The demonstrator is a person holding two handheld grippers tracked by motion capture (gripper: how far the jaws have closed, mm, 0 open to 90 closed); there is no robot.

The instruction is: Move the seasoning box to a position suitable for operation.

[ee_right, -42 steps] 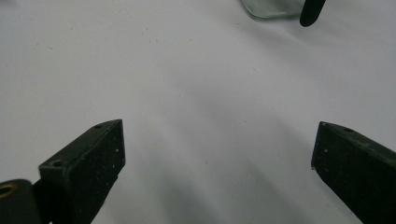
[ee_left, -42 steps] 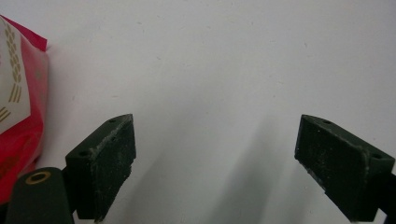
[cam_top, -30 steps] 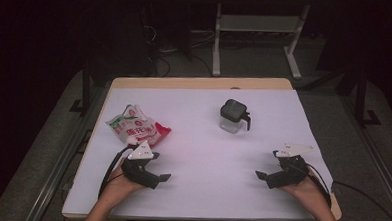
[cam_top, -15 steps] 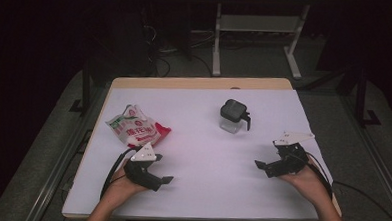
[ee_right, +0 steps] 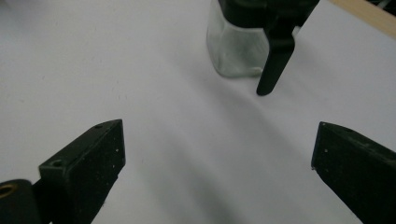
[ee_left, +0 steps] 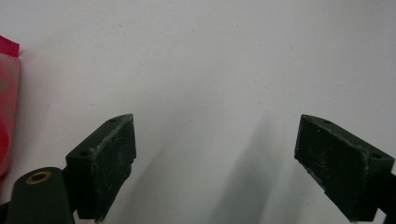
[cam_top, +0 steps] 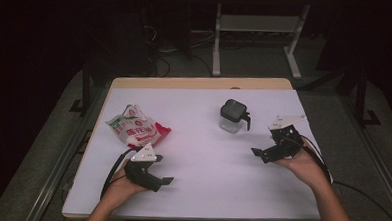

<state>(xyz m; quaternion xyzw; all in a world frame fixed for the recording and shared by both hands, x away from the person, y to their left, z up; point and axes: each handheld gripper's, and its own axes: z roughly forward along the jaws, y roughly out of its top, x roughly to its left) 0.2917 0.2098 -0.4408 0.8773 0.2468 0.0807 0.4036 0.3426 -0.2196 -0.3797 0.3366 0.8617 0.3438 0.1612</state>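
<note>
you are at a white table (cam_top: 200,186) with a gripper in each hand, and as far as can be judged the work has hardly begun: nothing is picked up and nothing is touched.

your right gripper (cam_top: 262,154) sits at the right side of the table, aimed toward a small clear glass jar (cam_top: 232,123) with a black lid (cam_top: 233,110) and a black handle hanging down one side. the jar stands upright near the middle of the table, toward the far edge, apart from the gripper. in the right gripper view the jar (ee_right: 236,51) is ahead and above the jaws, with its handle (ee_right: 274,65) pointing down at the table. the jaws are spread wide with bare table between them.

your left gripper (cam_top: 167,181) rests low near the front left edge. its jaws are also spread wide and hold nothing. a red and white snack packet (cam_top: 138,129) lies flat just beyond it; its red edge (ee_left: 8,107) appears at the left of the left gripper view.

what is left, in my judgement, is everything: reaching the jar, closing on it, and whatever follows.

compared with a second ago, your right gripper has moved forward and a little toward the jar. your left gripper has slid slightly back toward you. the jar and the packet have not moved.
</note>
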